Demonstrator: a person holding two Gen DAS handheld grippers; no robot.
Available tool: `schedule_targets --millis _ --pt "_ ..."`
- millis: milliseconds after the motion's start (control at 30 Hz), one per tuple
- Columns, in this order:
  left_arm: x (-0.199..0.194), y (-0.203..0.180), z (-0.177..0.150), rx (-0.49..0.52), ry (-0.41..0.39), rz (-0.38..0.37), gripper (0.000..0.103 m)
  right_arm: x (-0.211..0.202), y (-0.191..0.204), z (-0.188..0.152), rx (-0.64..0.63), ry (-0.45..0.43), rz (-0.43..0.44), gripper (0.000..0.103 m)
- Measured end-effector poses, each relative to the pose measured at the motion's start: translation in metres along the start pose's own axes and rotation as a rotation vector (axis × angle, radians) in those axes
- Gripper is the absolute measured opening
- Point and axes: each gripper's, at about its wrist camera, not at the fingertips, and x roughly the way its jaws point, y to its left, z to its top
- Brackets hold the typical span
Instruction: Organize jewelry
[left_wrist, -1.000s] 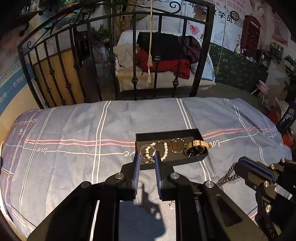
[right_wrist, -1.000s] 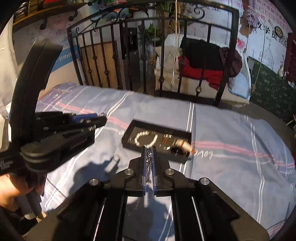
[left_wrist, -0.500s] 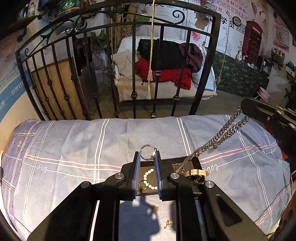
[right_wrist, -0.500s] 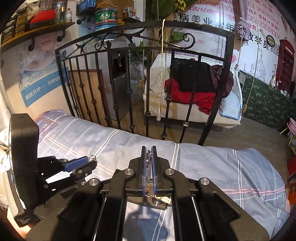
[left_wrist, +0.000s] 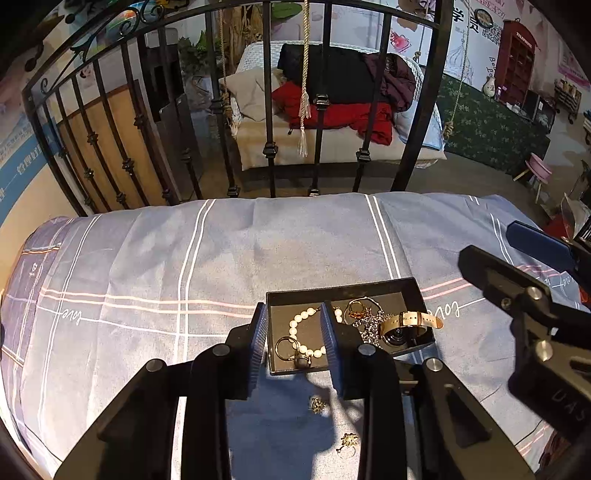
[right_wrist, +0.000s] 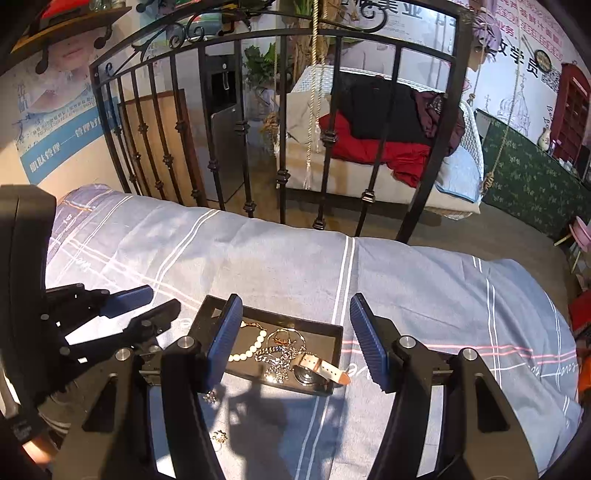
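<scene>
A black jewelry tray (left_wrist: 384, 286) (right_wrist: 334, 329) lies on the bed. It holds a pearl bracelet (left_wrist: 301, 319) (right_wrist: 251, 345), a ring (left_wrist: 285, 348), a silver chain (left_wrist: 371, 326) (right_wrist: 277, 357), a gold bangle (left_wrist: 356, 307) and a watch with a tan strap (left_wrist: 410, 323) (right_wrist: 319, 369). My left gripper (left_wrist: 293, 332) is open and empty above the tray's left part. My right gripper (right_wrist: 295, 332) is open wide and empty above the tray. Two small gold earrings (left_wrist: 318, 405) (left_wrist: 348, 441) lie on the sheet in front of the tray.
The bed has a blue-grey sheet with white and pink stripes (left_wrist: 184, 266). A black iron bedframe (left_wrist: 269, 110) stands at its far edge. Behind it hangs a swing seat with red and black clothes (left_wrist: 340, 107). The right gripper's body shows at the right of the left wrist view (left_wrist: 535, 314).
Both grippers have opened. The ring has dropped from the left gripper into the tray, and the silver chain has dropped from the right gripper into the tray.
</scene>
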Motion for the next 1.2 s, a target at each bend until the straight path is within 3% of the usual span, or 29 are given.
schedule_targets --millis 200,400,500,733,800,867,1200 --pt "-0.028 0.005 -0.007 -0.021 -0.046 -0.005 0.038 -0.021 -0.007 -0.021 0.037 -0.037 -0.005 0.061" --pt "-0.059 0.005 -0.022 -0.014 -0.089 -0.022 0.040 -0.038 0.005 -0.066 0.017 -0.036 -0.023 0.062" --pt "-0.064 0.004 -0.033 -0.006 -0.092 -0.015 0.043 -0.035 0.015 -0.091 0.024 -0.005 0.008 0.062" --pt "-0.060 0.007 -0.050 -0.030 -0.054 -0.019 0.047 -0.022 0.045 -0.132 0.020 0.070 0.061 0.062" --pt "-0.057 0.009 -0.056 -0.041 -0.047 -0.001 0.061 -0.020 0.051 -0.141 0.027 0.082 0.070 0.062" --pt "-0.050 0.013 -0.065 -0.051 -0.032 0.016 0.067 -0.016 0.056 -0.147 0.034 0.095 0.081 0.064" --pt "0.017 0.050 -0.123 -0.121 0.156 0.033 0.066 0.012 0.062 -0.188 0.037 0.189 0.099 0.066"
